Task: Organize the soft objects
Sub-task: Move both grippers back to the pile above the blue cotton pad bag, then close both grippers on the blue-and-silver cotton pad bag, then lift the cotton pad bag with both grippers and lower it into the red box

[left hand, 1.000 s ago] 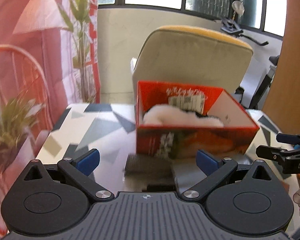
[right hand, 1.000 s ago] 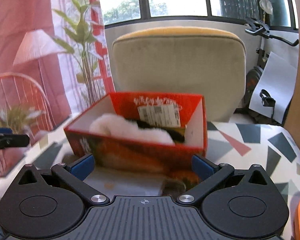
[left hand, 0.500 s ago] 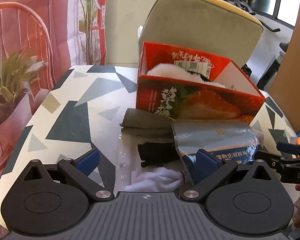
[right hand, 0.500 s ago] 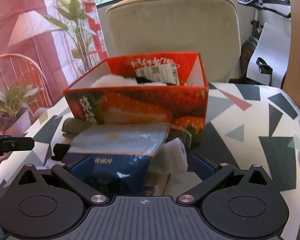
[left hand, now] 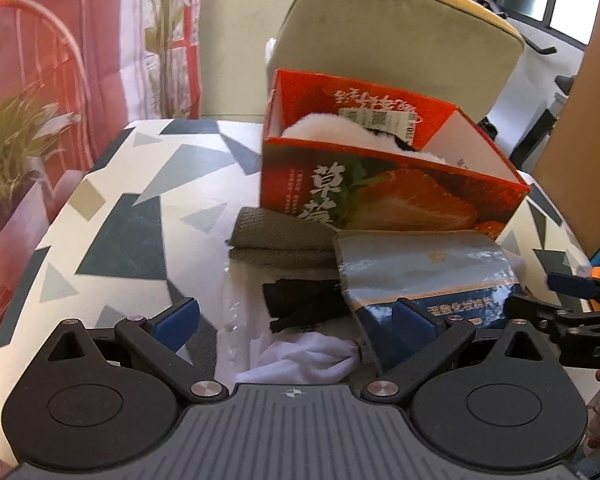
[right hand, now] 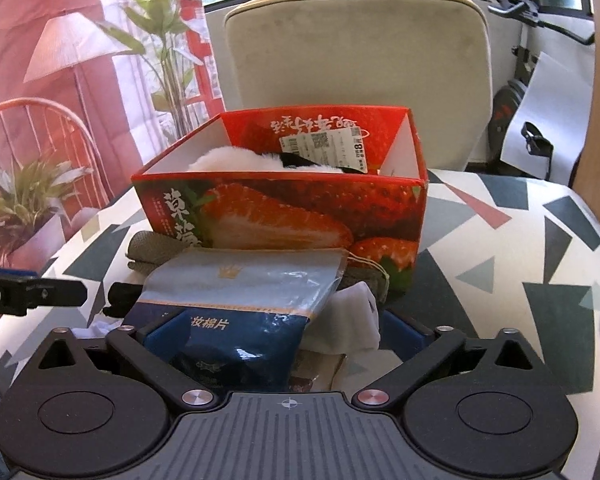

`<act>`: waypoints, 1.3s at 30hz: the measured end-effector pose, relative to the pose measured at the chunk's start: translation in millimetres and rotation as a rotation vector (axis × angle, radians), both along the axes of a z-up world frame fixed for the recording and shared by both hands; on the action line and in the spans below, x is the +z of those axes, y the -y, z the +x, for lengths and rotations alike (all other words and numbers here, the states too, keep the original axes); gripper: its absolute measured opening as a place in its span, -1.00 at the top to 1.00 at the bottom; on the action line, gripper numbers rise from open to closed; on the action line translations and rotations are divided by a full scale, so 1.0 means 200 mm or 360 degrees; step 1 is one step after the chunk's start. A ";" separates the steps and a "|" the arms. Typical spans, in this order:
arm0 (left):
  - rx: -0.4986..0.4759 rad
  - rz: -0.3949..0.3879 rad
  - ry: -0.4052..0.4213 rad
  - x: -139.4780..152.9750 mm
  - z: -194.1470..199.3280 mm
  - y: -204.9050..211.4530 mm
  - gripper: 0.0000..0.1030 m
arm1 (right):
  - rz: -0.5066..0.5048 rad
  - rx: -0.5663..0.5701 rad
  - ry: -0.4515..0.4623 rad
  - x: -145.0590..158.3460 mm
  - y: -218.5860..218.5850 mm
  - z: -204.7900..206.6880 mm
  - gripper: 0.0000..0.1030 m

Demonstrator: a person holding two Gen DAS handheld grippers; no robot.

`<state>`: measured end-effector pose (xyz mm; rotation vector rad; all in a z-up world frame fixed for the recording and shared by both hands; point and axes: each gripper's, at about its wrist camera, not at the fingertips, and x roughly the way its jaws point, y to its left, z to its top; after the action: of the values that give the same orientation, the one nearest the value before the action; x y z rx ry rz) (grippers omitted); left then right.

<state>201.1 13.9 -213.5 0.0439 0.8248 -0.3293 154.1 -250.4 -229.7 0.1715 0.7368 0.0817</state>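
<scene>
A red strawberry box (left hand: 380, 200) (right hand: 280, 216) stands on the patterned table, holding a white fluffy item (left hand: 324, 128). A pile lies in front of it: a grey knitted cloth (left hand: 276, 240), a black cloth (left hand: 300, 300), a white cloth (left hand: 308, 360) and a blue-and-silver cotton pad packet (left hand: 428, 272) (right hand: 244, 292). My left gripper (left hand: 294, 320) is open over the black and white cloths. The jaws of my right gripper (right hand: 284, 330) are closing with the packet between them, and the pads do not visibly press on it.
The table (left hand: 120, 220) has a white top with grey triangles and a rounded edge on the left. A beige chair (right hand: 356, 48) stands behind the box. A potted plant (left hand: 12, 152) and a red wire chair are off the left side.
Both views have dipped down toward the table. The pile of cloths and the packet in front of the box has come into view between the fingers of both grippers.
</scene>
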 end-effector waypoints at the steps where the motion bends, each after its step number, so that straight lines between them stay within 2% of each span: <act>1: -0.0016 -0.0005 0.0000 0.00 0.00 0.01 -0.99 | 0.0001 0.0014 -0.0003 0.00 0.00 0.00 -0.76; 3: -0.0049 -0.0012 0.0004 0.01 0.01 0.03 -0.97 | 0.0007 0.0039 -0.0008 0.00 -0.01 0.01 -0.53; 4: -0.0063 -0.0016 0.0004 0.01 0.01 0.04 -0.94 | 0.0010 0.0053 -0.0011 0.00 -0.01 0.01 -0.50; 9: -0.0165 -0.0092 -0.0094 -0.05 0.02 0.09 -0.67 | 0.0057 0.0103 -0.0088 -0.05 -0.02 0.02 -0.09; 14: -0.0255 -0.0211 -0.0205 -0.12 0.04 0.14 -0.30 | 0.0134 0.0120 -0.0120 -0.09 0.00 0.01 0.06; 17: -0.0274 -0.0253 -0.0237 -0.15 0.07 0.16 -0.21 | 0.0149 0.0140 -0.0128 -0.10 0.00 0.01 0.15; 22: -0.0250 -0.0301 -0.0302 -0.23 0.12 0.18 -0.20 | 0.0165 0.0153 -0.0136 -0.12 0.00 0.01 0.21; 26: -0.0222 -0.0401 -0.0351 -0.28 0.15 0.17 -0.20 | 0.0176 0.0154 -0.0157 -0.14 0.00 0.01 0.24; 32: -0.0244 -0.0437 -0.0275 -0.26 0.10 0.15 0.01 | 0.0173 0.0164 -0.0152 -0.13 0.00 0.00 0.27; 39: -0.0250 -0.0458 -0.0188 -0.17 0.03 0.11 0.02 | 0.0112 0.0228 -0.0038 -0.05 -0.04 -0.02 0.28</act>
<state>206.6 -7.8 -246.9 -0.1820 0.8856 -0.6004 149.8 -242.3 -239.2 0.1866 0.7701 0.2425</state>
